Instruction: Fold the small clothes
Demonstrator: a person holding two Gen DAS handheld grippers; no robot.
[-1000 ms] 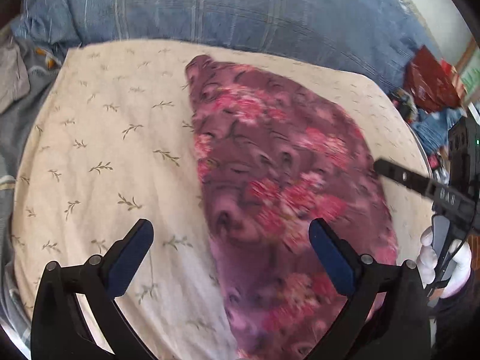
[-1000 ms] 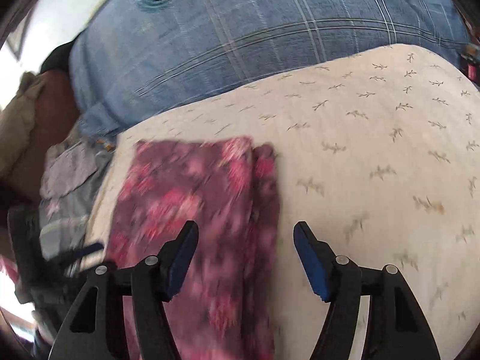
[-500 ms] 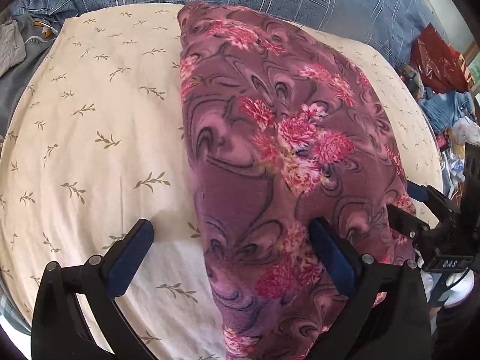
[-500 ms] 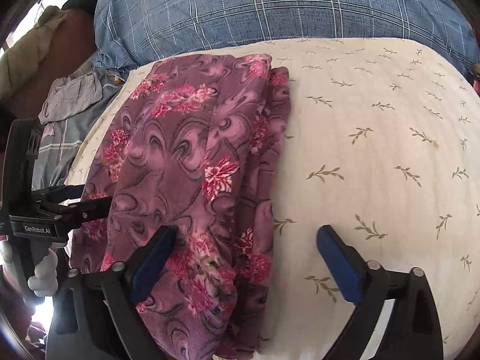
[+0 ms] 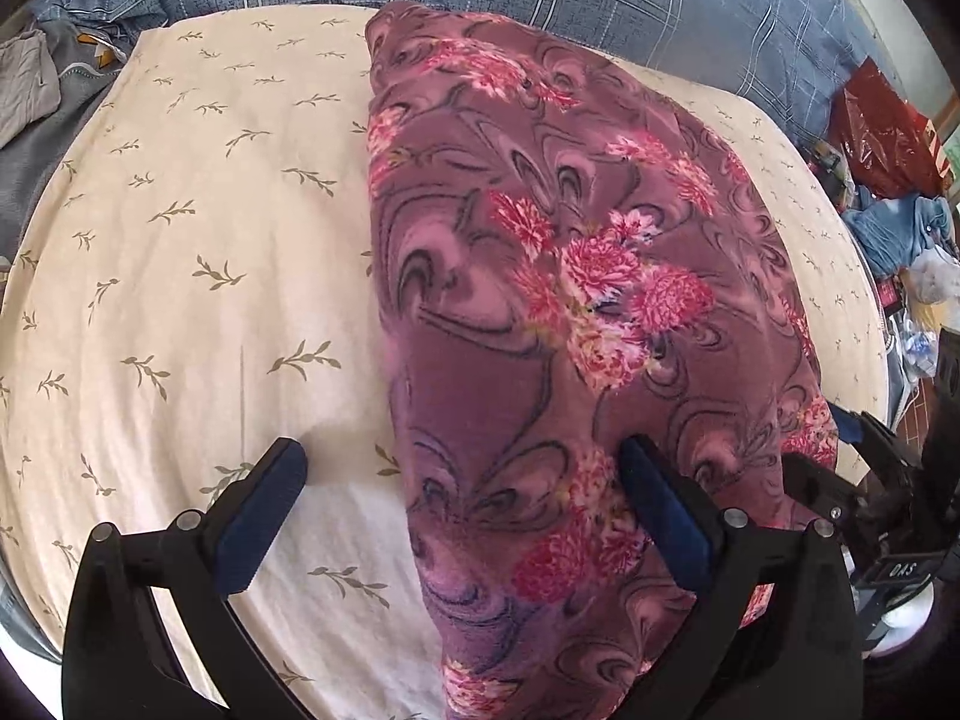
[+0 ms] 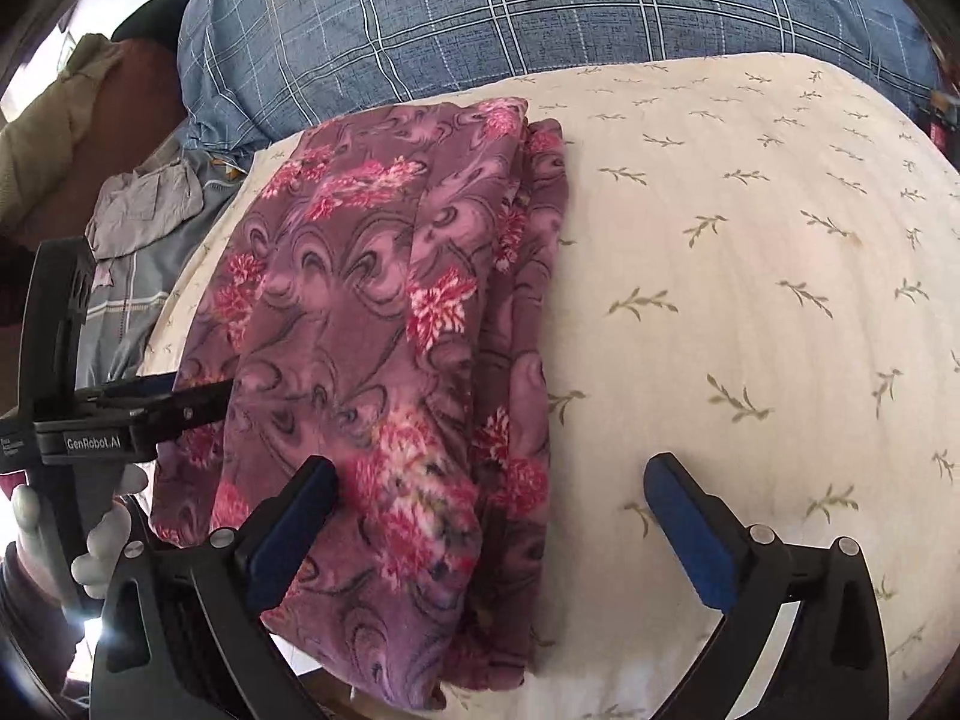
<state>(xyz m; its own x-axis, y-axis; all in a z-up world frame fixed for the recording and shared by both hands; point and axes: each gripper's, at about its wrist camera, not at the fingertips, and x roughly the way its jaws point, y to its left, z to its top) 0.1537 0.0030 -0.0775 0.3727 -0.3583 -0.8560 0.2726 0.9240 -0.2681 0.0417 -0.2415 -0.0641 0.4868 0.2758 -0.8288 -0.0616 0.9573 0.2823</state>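
Garment (image 5: 570,312): mauve-purple, dark swirl lines, pink-red flower clusters. Sheet (image 5: 198,252): cream, small olive sprigs. Pillow (image 6: 510,18): blue, white plaid lines. Claws (image 5: 462,516) (image 6: 489,516): black frames, navy pads (image 5: 264,510). Bag (image 5: 888,138): red. Cloth (image 6: 144,210) at the left: grey.

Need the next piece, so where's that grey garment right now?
In the right wrist view the grey garment lies at the left, off the cream sheet's edge, beside the blue plaid bedding.

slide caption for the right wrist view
Open right gripper straddling the edge of a folded floral garment on a leaf-print cushion.
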